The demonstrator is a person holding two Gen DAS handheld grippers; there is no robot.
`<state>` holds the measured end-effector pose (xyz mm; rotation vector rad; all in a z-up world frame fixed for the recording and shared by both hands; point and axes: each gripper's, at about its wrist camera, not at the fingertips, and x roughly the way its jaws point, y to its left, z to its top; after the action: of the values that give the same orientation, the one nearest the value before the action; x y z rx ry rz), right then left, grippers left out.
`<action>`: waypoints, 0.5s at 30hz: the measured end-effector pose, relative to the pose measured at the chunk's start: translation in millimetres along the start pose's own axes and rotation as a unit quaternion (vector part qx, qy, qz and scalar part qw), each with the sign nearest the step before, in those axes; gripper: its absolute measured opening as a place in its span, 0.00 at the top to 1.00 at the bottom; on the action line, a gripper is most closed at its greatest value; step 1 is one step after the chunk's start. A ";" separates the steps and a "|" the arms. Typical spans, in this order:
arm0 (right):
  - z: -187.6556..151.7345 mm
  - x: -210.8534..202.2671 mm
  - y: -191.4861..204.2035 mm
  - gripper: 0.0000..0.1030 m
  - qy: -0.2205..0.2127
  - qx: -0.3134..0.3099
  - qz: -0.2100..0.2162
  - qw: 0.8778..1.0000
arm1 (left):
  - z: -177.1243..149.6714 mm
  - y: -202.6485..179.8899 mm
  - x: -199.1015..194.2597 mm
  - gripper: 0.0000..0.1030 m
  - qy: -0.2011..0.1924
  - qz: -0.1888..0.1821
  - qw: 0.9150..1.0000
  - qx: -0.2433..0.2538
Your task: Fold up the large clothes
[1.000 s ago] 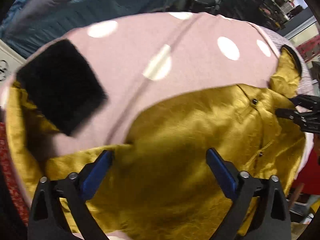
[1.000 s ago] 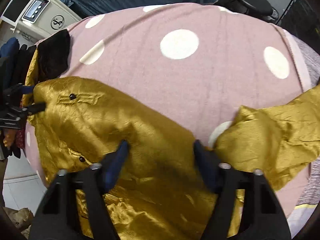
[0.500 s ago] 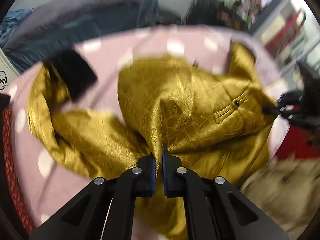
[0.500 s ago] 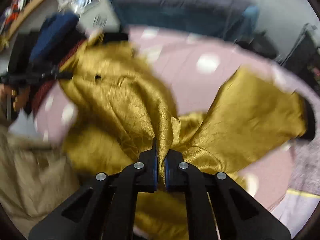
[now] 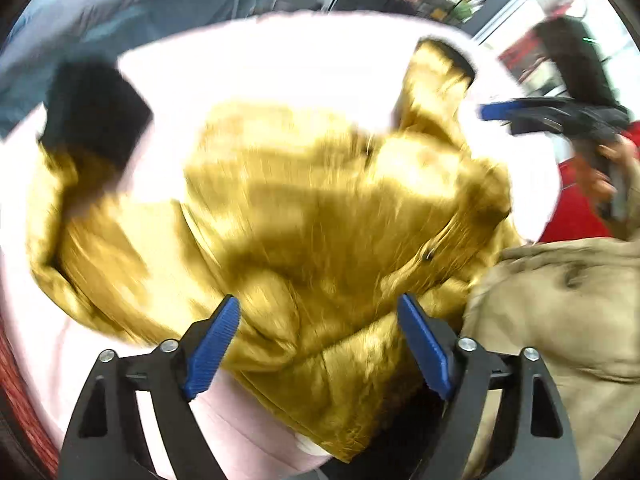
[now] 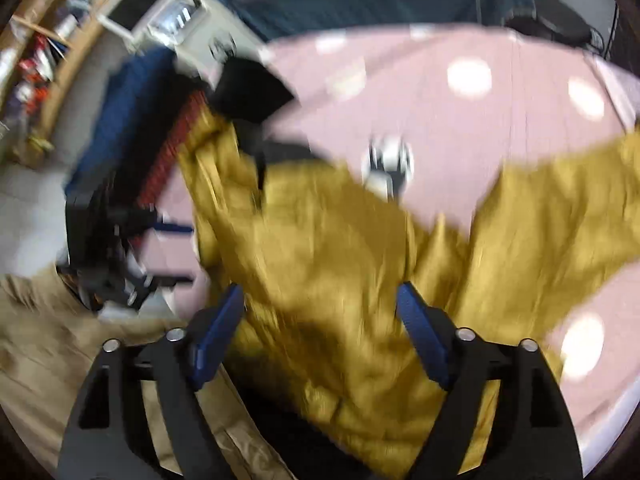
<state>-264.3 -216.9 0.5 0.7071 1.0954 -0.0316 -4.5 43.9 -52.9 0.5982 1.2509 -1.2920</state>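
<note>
A shiny gold jacket with black cuffs lies bunched on a pink cover with white dots. My left gripper hangs above the jacket's near hem; its jaws are opening wide and the blue pads touch no cloth. My right gripper also hangs over the gold jacket, jaws opening, the fabric loose below them. One sleeve spreads to the right. In the left wrist view the right gripper shows at the right edge, gripped by a hand. Both views are blurred.
A person's tan garment fills the near right and appears again in the right wrist view. Blue-grey upholstery lies behind the pink cover. A white device and shelves stand at the far left. Something red is beside the cover.
Both grippers closed on folds of the jacket and lifted them half a second ago. Now both have opened and the gold fabric has dropped back, more bunched than before.
</note>
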 end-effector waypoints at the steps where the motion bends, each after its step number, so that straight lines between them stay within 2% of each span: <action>1: 15.5 3.4 -11.7 0.23 -0.009 0.010 -0.004 1.000 | 5.6 4.5 -8.5 0.15 -0.013 0.003 1.000 0.002; 3: 38.3 22.4 -29.6 0.23 -0.005 0.031 -0.007 0.999 | 24.9 23.6 -20.3 0.14 -0.044 0.015 0.999 -0.013; 5: 58.9 53.8 -52.4 0.23 0.021 0.061 0.015 0.998 | 36.9 47.9 -16.9 0.14 -0.057 0.026 0.997 -0.042; 8: 70.2 112.0 -70.5 0.23 0.087 0.081 0.017 0.993 | 54.6 69.3 11.2 0.14 -0.041 0.026 0.995 -0.083; 11: 56.3 164.4 -66.4 0.23 0.161 0.041 -0.009 0.986 | 65.9 77.4 37.9 0.14 -0.025 0.003 0.995 -0.098; 13: 40.4 185.0 -53.5 0.30 0.183 -0.004 -0.041 0.982 | 62.2 66.7 51.8 0.14 -0.017 -0.004 0.996 -0.087; 14: 36.3 186.4 -47.2 0.38 0.174 -0.021 -0.058 0.983 | 61.3 58.3 62.9 0.15 -0.007 -0.002 0.997 -0.077; 15: 33.2 184.7 -42.1 0.61 0.164 -0.029 -0.062 0.984 | 57.8 49.2 73.5 0.18 0.006 -0.001 0.998 -0.068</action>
<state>-164.2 -210.0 -163.6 0.6028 1.4506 0.0117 46.8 -22.5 -117.2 0.5075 1.3370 -1.1947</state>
